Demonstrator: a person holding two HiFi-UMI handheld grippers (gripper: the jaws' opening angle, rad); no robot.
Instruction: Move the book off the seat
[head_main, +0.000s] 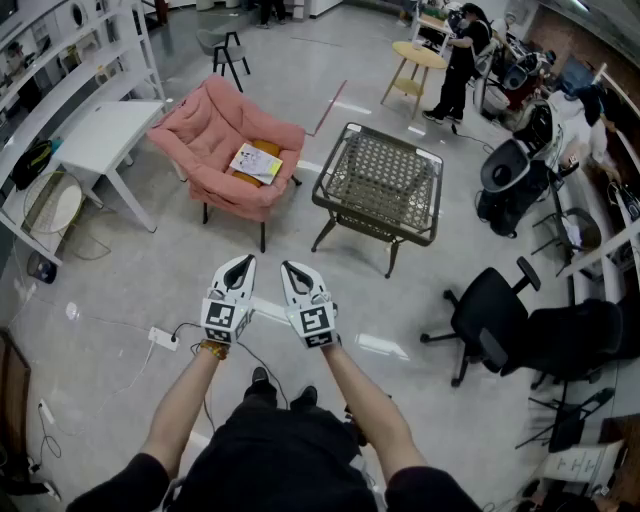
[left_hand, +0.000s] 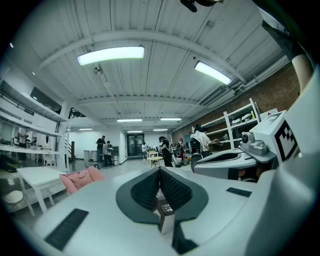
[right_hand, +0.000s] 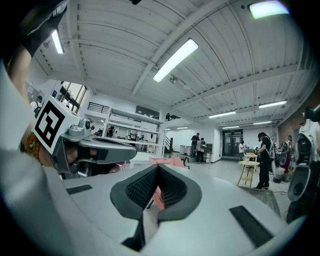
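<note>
A book (head_main: 257, 162) with a pale cover lies flat on the seat of the pink armchair (head_main: 226, 150) across the floor from me. Both grippers hang side by side in front of my body, well short of the chair. My left gripper (head_main: 241, 264) is shut with nothing between its jaws, and in its own view the left gripper (left_hand: 159, 170) has its pads meeting. My right gripper (head_main: 291, 268) is also shut and empty, and in its own view the right gripper (right_hand: 158, 168) shows the pink armchair (right_hand: 170, 162) far behind the tips.
A wicker-top low table (head_main: 383, 184) stands right of the armchair. A white desk (head_main: 102, 136) is at the left, black office chairs (head_main: 497, 311) at the right. A power strip and cable (head_main: 163, 338) lie on the floor by my left arm. People (head_main: 462, 56) stand at the back.
</note>
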